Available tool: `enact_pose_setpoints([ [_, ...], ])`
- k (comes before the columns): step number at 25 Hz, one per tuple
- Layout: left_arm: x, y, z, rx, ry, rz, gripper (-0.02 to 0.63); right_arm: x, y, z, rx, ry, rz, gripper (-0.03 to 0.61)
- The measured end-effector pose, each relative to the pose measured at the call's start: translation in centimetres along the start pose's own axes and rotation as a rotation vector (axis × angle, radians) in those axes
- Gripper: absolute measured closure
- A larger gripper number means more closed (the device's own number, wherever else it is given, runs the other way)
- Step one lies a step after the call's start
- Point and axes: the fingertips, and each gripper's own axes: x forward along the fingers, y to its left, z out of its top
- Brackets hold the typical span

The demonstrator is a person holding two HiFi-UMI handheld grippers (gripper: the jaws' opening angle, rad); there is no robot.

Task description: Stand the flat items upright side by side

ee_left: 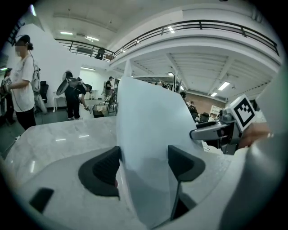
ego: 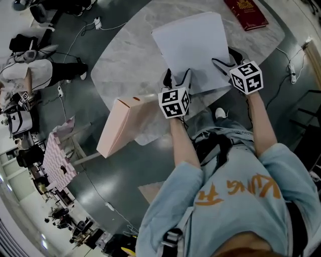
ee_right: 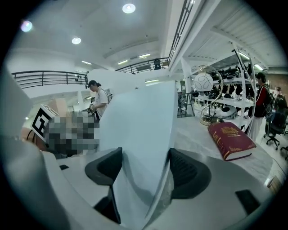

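Observation:
A large white flat item (ego: 193, 47) hangs tilted above the grey marble table (ego: 125, 60), held by its near edge from both sides. My left gripper (ego: 176, 79) is shut on its near left corner; in the left gripper view the white sheet (ee_left: 148, 121) fills the gap between the dark pads (ee_left: 101, 170) of that gripper (ee_left: 144, 166). My right gripper (ego: 226, 61) is shut on the near right edge, and the white item (ee_right: 139, 117) stands between its jaws (ee_right: 145, 168). A dark red book (ego: 247, 12) lies flat at the table's far right, also seen as the red book (ee_right: 230, 139).
A pink box (ego: 118, 125) leans at the table's near left edge. A pink patterned cloth (ego: 57, 158) lies on a stand on the floor to the left. Cables run over the floor. People stand beyond the table (ee_left: 22, 85). Shelves with gear (ee_right: 225, 94) rise behind the red book.

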Motion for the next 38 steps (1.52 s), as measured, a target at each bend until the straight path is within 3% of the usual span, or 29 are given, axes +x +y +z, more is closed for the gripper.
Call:
enact_pose_setpoints([
  [16, -6.6, -2.1, -2.5, 0.063, -0.132, 0.159, 0.288, -4.3, 4.1, -0.1, -0.225, -0.142, 0.015, 0.253],
  [22, -8.1, -3.2, -3.5, 0.067, -0.156, 0.187, 0.307, -5.8, 4.6, -1.4, -0.238, -0.153, 0.023, 0.255],
  [27, -9.7, -4.0, -4.1, 0.021, -0.182, 0.182, 0.318, -7.2, 5.4, -2.0, -0.237, -0.159, 0.028, 0.258],
  [38, -11.4, -5.0, -5.7, 0.03, -0.162, 0.173, 0.322, -9.3, 6.5, -3.4, -0.21, -0.16, 0.0, 0.258],
])
